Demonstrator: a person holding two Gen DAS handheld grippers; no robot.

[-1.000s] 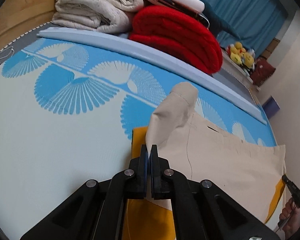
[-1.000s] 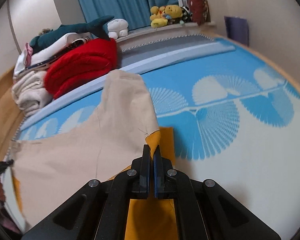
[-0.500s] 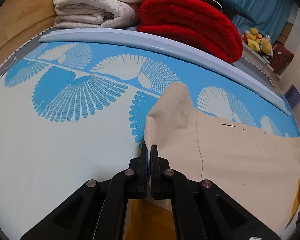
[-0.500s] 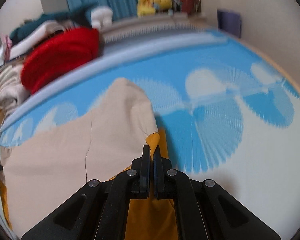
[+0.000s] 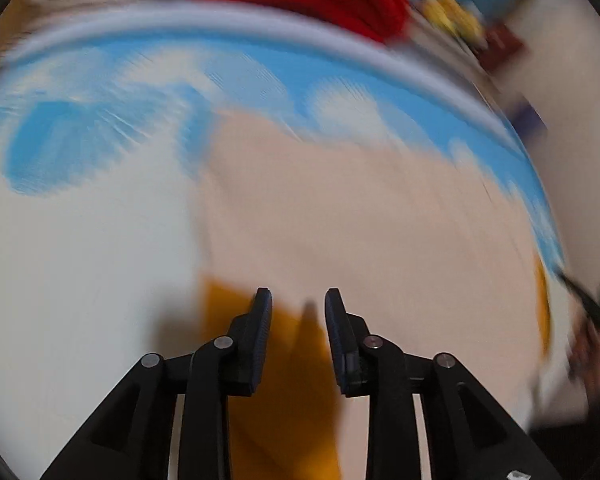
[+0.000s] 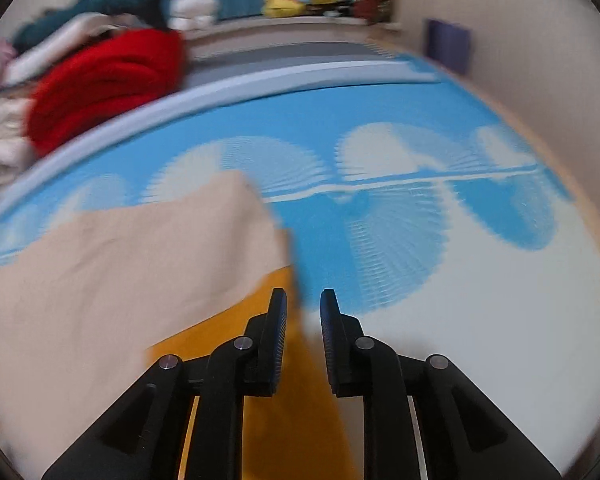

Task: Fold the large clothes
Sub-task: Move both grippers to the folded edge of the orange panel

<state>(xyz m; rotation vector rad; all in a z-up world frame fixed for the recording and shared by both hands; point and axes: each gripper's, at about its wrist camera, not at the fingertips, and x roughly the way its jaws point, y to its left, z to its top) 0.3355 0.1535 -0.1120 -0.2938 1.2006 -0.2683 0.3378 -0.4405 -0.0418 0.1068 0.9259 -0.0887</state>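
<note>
On the blue-patterned mat (image 6: 440, 240), both hand-held grippers (image 5: 298, 300) (image 6: 303, 300) have just parted above the garment (image 6: 120, 264).

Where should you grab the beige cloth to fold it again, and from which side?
Probably its near edge, where the beige cloth lies over the orange layer. It lies flat on the blue mat, so only an edge can be pinched. Come in low from the near side, as both open tools, left and right, already point.
</note>
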